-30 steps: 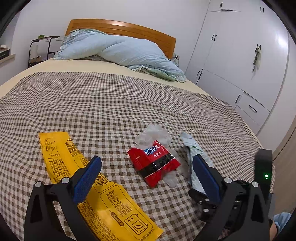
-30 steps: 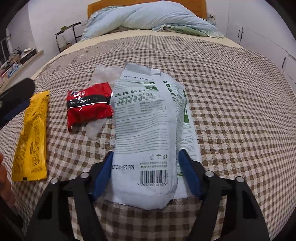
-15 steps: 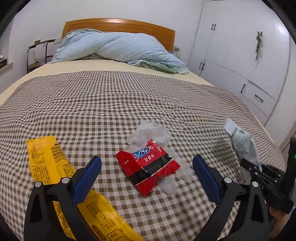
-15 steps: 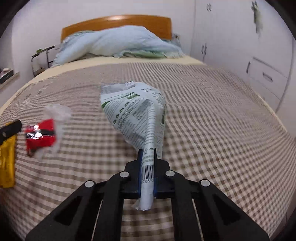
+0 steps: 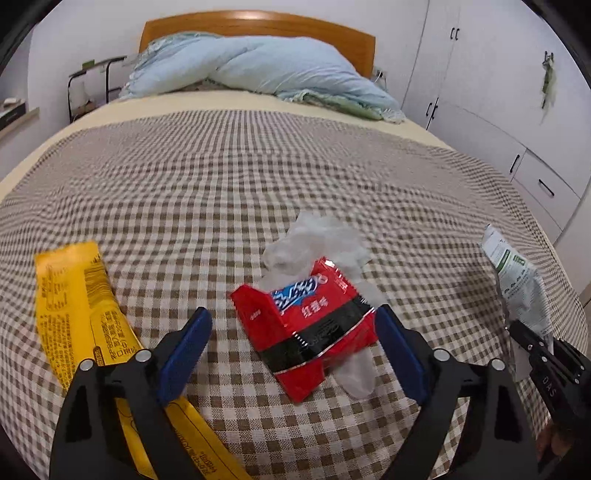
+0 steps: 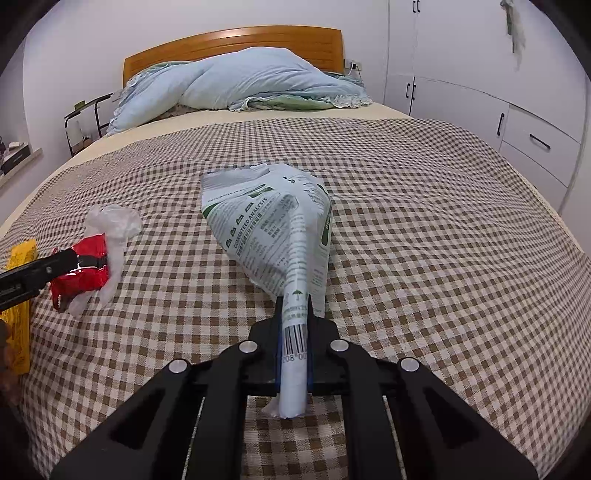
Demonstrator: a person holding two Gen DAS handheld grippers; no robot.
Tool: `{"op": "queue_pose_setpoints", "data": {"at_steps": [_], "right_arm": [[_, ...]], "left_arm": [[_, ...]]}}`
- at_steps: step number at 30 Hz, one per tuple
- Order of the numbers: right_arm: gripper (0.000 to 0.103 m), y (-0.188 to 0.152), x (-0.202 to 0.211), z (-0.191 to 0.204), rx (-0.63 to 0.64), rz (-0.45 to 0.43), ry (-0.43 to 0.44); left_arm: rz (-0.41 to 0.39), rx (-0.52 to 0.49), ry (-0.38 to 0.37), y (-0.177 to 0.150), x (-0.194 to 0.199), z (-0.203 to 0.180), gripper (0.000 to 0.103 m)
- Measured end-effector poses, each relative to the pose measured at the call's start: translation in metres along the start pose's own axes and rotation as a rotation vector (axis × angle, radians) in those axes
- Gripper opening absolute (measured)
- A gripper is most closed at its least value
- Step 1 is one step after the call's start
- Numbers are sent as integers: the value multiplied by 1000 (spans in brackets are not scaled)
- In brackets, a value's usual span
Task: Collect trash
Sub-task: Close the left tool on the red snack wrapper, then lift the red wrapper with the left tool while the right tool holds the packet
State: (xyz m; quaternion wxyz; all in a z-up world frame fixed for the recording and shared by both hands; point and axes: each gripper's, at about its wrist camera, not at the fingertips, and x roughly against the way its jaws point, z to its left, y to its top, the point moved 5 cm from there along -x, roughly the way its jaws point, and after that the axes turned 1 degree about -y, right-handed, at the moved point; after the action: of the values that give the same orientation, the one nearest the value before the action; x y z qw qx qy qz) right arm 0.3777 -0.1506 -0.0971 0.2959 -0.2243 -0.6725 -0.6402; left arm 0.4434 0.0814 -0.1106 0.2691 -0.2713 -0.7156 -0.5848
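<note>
Since a second ago my left gripper (image 5: pixel 291 343) has come down and forward over the red snack packet (image 5: pixel 304 325), which now lies between its blue pads; the jaws have just been closing a little but stand wide, the right pad right at the packet's edge, the left one clear of it, no squeeze that I can see. My right gripper (image 6: pixel 294 325), which straddled the white-and-green pouch (image 6: pixel 273 225) flat on the bed a second ago, is now clamped on its barcode end, the foil pinched into a narrow fold between the pads and the rest fanning out forward above the checked blanket (image 6: pixel 424 258).

Red packet: on the checked blanket, near the foot edge of the bed, lying on top of a crumpled clear plastic wrapper (image 5: pixel 321 240) that sticks out beyond it on the far and right sides.

Yellow wrapper (image 5: pixel 77 306): flat on the blanket toward the left edge, long side running toward me, its near end passing under my left gripper's left finger.

Pouch in the left view: at the right edge, held up off the blanket by the right gripper's black tips.

Far end of the bed: a bunched pale blue duvet (image 5: pixel 258 70) against the wooden headboard (image 5: pixel 258 26). White wardrobes (image 5: pixel 498 92) along the right side.
</note>
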Motion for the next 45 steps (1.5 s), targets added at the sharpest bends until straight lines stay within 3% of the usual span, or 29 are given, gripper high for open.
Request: {"op": "queue_pose_setpoints", "data": {"at_steps": [2, 4, 13, 19, 29, 45], "right_arm": [[8, 0, -1, 1, 5, 2, 0], [8, -1, -1, 0, 5, 3, 1], [8, -1, -3, 3, 19, 11, 3], [8, -1, -3, 3, 17, 10, 3], [8, 0, -2, 3, 12, 0, -3], [8, 0, 5, -7, -33, -32, 28]], "left_arm": [[18, -2, -11, -3, -3, -1, 78], [26, -6, -19, -4, -4, -2, 63], [8, 7, -72, -6, 2, -6, 38], [-30, 26, -71, -3, 18, -1, 35], [-157, 39, -122, 1, 69, 1, 35], [-201, 41, -143, -12, 90, -8, 35]]}}
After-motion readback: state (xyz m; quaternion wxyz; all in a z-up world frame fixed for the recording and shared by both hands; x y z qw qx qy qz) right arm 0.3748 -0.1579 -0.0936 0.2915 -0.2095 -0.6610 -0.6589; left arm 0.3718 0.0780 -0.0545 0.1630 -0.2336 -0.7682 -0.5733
